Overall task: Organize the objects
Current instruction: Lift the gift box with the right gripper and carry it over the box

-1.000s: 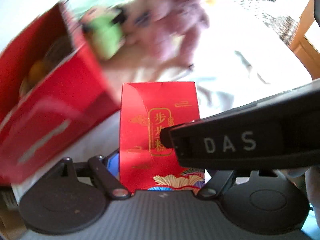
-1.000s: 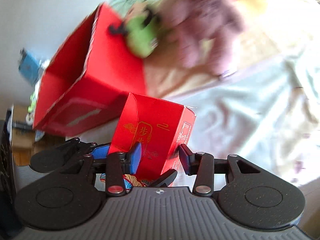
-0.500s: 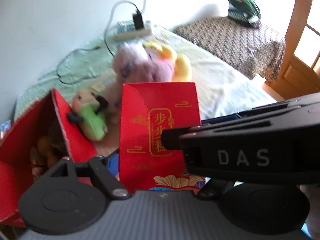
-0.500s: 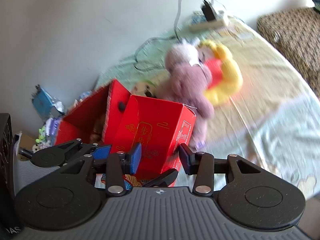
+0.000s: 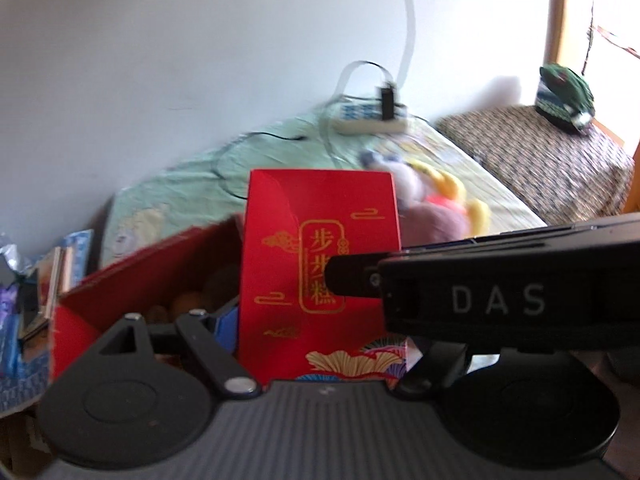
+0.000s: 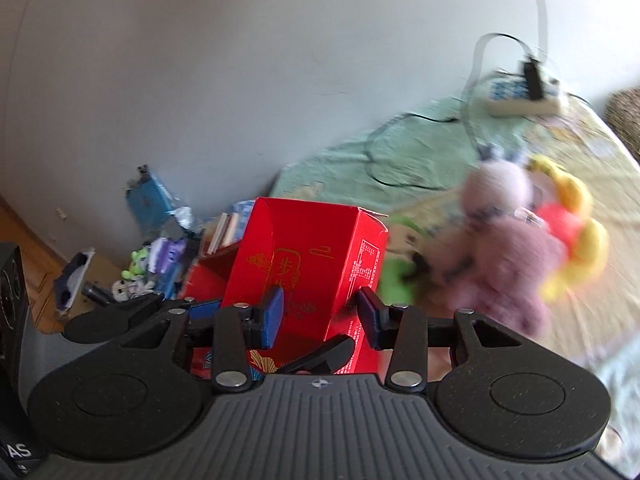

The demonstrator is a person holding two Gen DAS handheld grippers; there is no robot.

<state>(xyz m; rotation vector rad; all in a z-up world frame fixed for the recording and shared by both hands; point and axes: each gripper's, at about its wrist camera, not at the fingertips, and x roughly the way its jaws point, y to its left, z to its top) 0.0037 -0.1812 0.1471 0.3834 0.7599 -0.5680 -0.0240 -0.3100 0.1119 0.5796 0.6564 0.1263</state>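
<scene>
A small red box [image 5: 320,248] with gold characters stands upright between the fingers of my left gripper [image 5: 320,340], which is shut on it. My right gripper [image 6: 320,312] is shut on the same small red box [image 6: 308,248], one blue pad on its printed face and the other on its far side. In the left wrist view the right gripper's black body [image 5: 496,300] crosses in front of the box from the right. Behind the small box is a larger open red box [image 5: 148,280] with brownish items inside.
A purple plush [image 6: 508,248], a yellow and red plush [image 6: 568,216] and a green toy [image 6: 396,280] lie on the green bed sheet [image 6: 340,168]. A power strip [image 6: 520,100] with cables sits by the wall. Packets and clutter [image 6: 156,256] pile up at the left. A patterned bench [image 5: 540,160] stands at the right.
Both grippers, still holding the small red box, have lifted and tilted up from the bed. The wall now fills the top, and the large red box sits lower behind.
</scene>
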